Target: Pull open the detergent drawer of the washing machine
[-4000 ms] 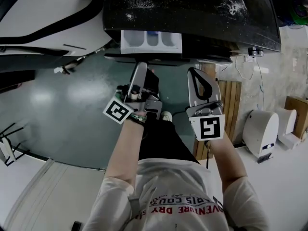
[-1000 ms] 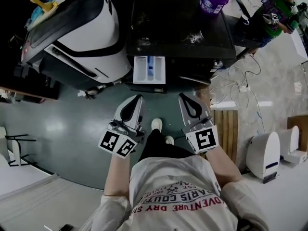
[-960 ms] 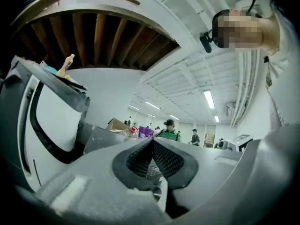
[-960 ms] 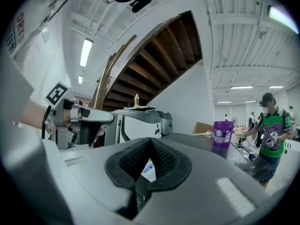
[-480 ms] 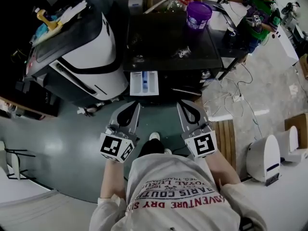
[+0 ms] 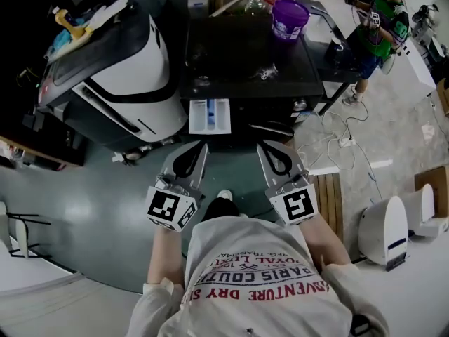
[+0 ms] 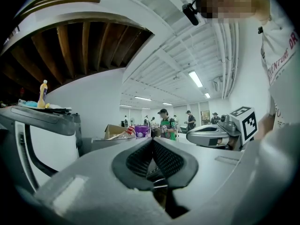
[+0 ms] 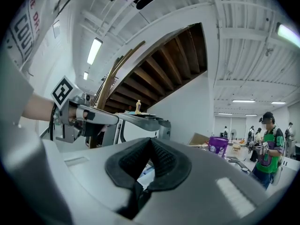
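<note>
The black-topped washing machine (image 6: 252, 62) stands ahead of me, and its white detergent drawer (image 6: 209, 116) sticks out of the front, pulled open, with blue inside. In the head view my left gripper (image 6: 200, 147) and right gripper (image 6: 261, 147) hover side by side just short of the drawer, touching nothing. Both point level at the machine. In the left gripper view the left gripper (image 7: 151, 140) has its ribbed pads pressed together with nothing between them. The right gripper (image 8: 150, 140) is likewise shut and empty in its own view.
A large white and black machine (image 6: 119, 69) stands to the left of the washer. A purple bucket (image 6: 290, 11) sits on the washer's top. A person in green (image 6: 379, 20) stands at the far right. A wooden pallet (image 6: 330, 188), cables and a white appliance (image 6: 384, 227) lie right.
Both grippers have drawn back from the drawer and risen, and the left one has rolled. The head view has pulled up and back. The drawer stays open.
</note>
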